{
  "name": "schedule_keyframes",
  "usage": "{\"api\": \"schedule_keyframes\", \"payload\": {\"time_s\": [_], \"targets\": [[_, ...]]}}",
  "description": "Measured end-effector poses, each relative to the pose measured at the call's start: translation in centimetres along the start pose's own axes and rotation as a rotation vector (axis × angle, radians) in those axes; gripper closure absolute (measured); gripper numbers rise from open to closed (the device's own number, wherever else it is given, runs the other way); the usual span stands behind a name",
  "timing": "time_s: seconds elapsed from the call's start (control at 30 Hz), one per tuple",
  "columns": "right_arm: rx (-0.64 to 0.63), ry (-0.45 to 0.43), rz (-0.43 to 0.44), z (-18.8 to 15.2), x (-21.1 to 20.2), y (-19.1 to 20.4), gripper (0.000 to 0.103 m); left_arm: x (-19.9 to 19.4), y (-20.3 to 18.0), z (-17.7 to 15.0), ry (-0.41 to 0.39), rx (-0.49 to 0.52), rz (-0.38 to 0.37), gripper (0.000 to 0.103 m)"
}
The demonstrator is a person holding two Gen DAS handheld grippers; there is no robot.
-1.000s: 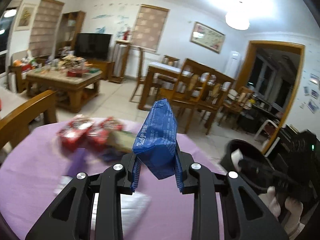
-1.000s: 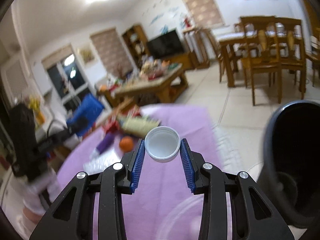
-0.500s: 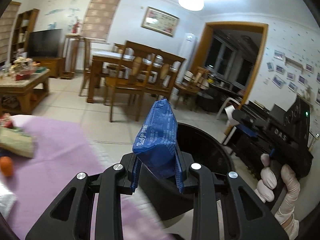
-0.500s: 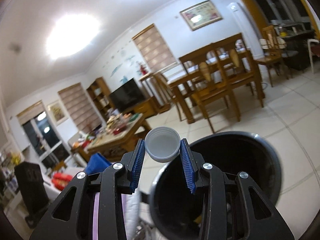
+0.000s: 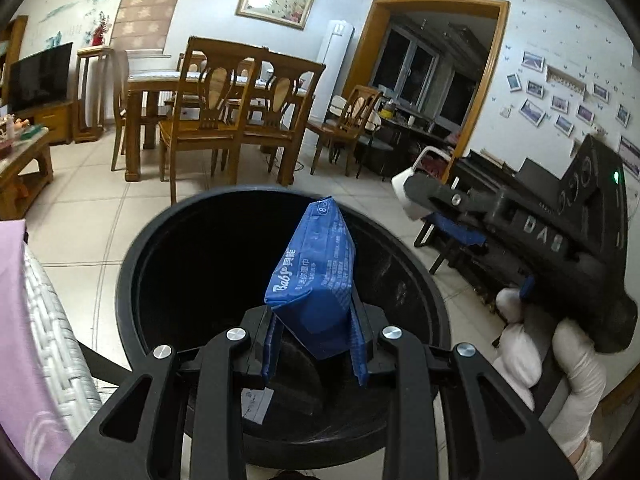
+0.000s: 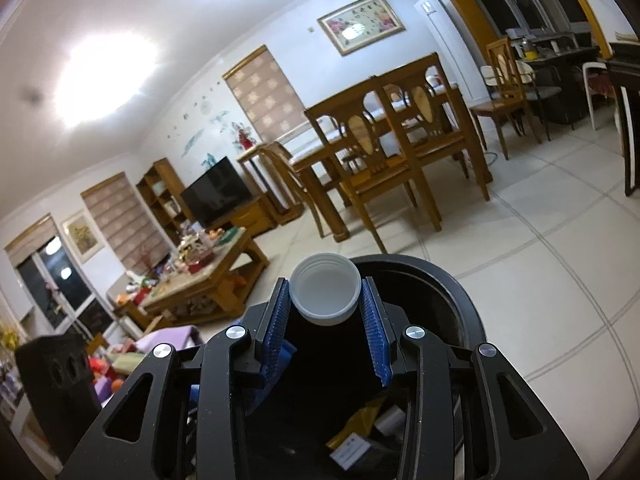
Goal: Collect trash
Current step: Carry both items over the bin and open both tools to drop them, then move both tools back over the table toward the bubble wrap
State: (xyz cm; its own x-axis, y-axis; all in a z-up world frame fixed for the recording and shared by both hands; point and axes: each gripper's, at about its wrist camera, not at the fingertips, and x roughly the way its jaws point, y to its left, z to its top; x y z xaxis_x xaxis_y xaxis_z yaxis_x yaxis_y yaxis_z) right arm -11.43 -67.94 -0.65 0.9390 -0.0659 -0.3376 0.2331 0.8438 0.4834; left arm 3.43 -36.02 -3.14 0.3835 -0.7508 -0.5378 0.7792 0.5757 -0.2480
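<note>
Ceiling-lamp glare (image 6: 106, 80), fisheye-warped edges

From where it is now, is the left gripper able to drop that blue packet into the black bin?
Probably yes. The left gripper holds the blue packet right over the black bin, whose mouth is open, with nothing between them.
</note>
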Motion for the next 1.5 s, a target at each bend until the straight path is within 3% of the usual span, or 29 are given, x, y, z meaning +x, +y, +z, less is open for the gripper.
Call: {"api": "schedule_keyframes", "payload": {"time_s": [0.83,0.93,0.97,1.0,1.1,1.3,1.5], "targets": [[-0.018,0.043,0.025,-1.9,2.8,0.3,0.066,1.2,-2.1,-0.3,0.031,0.043,0.034,0.072],[-0.016,0.04,0.023,-1.9,2.7,0.3,0.05,1.3,-2.3,-0.4,0.035,0.059,0.051,0.07],[-0.013,0.037,0.021,-1.9,2.7,0.4,0.039,1.4,-2.4,-0.4,0.037,0.066,0.057,0.064],[-0.008,0.031,0.022,-2.0,2.6,0.4,0.034,1.4,-2.7,-0.4,0.035,0.073,0.069,0.05],[-0.003,0.016,0.025,-2.3,2.3,0.7,0.028,1.0,-3.2,-0.6,0.001,0.107,0.102,0.024],[0.004,0.022,0.025,-2.4,2.3,0.5,0.019,1.0,-3.2,-0.6,-0.005,0.115,0.13,0.012],[0.018,0.023,0.033,-2.7,2.1,0.2,0.013,0.9,-3.2,-0.5,-0.013,0.121,0.142,0.006]]}}
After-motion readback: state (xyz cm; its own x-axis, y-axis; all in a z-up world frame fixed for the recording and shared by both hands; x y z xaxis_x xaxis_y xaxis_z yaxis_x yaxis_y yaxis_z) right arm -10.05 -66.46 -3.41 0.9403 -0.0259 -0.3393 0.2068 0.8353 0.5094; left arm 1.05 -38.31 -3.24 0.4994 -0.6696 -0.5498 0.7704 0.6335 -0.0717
